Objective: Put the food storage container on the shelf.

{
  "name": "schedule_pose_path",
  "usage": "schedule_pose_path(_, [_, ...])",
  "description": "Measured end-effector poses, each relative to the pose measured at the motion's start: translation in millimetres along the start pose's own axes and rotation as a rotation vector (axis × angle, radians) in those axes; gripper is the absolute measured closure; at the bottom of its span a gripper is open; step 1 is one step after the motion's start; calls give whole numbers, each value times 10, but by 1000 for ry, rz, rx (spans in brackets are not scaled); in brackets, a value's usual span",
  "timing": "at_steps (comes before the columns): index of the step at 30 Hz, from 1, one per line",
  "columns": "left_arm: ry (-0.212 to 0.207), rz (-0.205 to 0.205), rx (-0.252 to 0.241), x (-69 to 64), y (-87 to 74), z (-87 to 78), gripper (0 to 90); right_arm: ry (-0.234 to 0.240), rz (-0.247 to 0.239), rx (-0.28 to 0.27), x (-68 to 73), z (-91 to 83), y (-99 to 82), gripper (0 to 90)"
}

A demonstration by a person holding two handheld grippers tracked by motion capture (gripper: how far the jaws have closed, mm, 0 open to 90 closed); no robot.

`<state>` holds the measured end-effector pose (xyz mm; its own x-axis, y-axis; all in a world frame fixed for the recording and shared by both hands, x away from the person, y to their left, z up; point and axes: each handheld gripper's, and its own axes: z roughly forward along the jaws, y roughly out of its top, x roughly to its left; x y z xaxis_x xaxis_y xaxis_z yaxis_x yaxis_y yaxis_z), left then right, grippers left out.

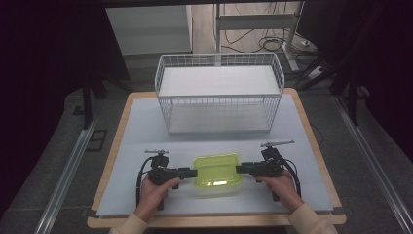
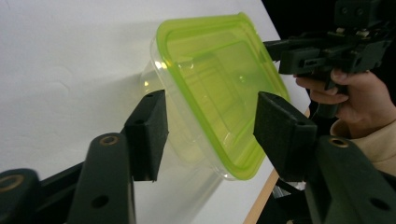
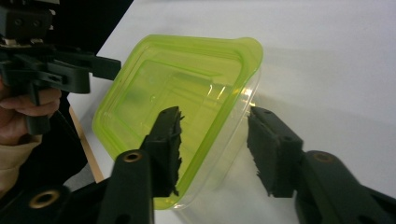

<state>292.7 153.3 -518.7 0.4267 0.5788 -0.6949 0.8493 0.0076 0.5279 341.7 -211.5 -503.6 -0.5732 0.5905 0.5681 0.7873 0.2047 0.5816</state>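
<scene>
The left tool (image 1: 191,172) and right tool (image 1: 240,169) are seen low in the high view, each with jaws spread wide and astride one short end of the green-lidded container (image 1: 217,173) – nothing is clamped yet. The container lies between them at the near middle of the bench (image 1: 136,126), its long axis running tool to tool, equally near both hands. The wire basket (image 1: 219,92) is set beyond, toward the top of the frame.
</scene>
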Motion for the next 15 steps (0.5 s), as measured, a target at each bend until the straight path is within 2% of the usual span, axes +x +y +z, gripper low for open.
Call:
schedule_pose_path(9, [-15,-28,27,40,-17,80,567,20,31,10,-48,16,-9,641])
schedule_pose_path(13, [3,-29,22,35,-24,95,666,23,28,27,-44,67,-28,691])
schedule_pose_path(15, [-12,-34,16,43,-34,96,719,38,44,30,-44,73,-30,716])
